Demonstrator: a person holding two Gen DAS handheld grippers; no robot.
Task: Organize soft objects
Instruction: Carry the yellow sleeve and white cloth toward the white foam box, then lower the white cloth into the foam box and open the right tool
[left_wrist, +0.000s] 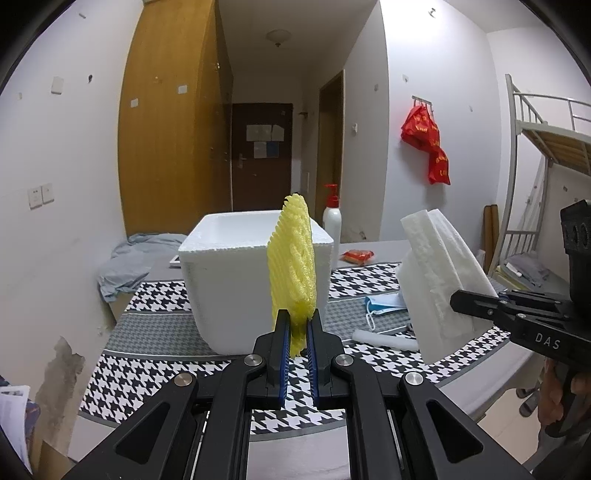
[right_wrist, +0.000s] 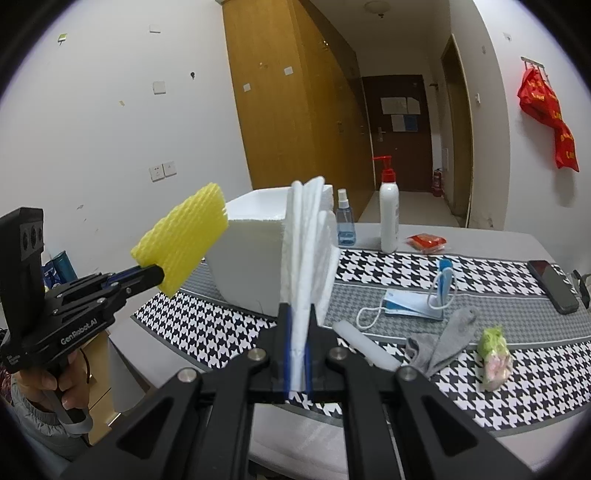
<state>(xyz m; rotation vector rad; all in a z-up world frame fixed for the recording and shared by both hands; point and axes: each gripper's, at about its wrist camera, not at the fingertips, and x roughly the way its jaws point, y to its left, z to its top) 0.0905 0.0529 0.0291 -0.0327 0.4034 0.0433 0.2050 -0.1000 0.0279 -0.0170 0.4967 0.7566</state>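
My left gripper (left_wrist: 298, 317) is shut on a yellow foam net sleeve (left_wrist: 293, 258), which stands upright in front of the white styrofoam box (left_wrist: 229, 280). In the right wrist view the same sleeve (right_wrist: 181, 236) and left gripper (right_wrist: 159, 275) appear at the left, just short of the box (right_wrist: 251, 254). My right gripper (right_wrist: 299, 314) is shut on folded white foam sheets (right_wrist: 306, 236), held upright beside the box's right side. Those sheets (left_wrist: 439, 273) and the right gripper (left_wrist: 456, 297) show at the right of the left wrist view.
On the houndstooth cloth (right_wrist: 406, 266) lie a white foam roll (right_wrist: 364, 343), a grey sock (right_wrist: 443, 339), a blue face mask (right_wrist: 410, 306), a wrapped green bundle (right_wrist: 493, 358), a phone (right_wrist: 552, 286), a red packet (right_wrist: 426, 242). A pump bottle (right_wrist: 388, 214) and spray bottle (right_wrist: 344, 221) stand behind.
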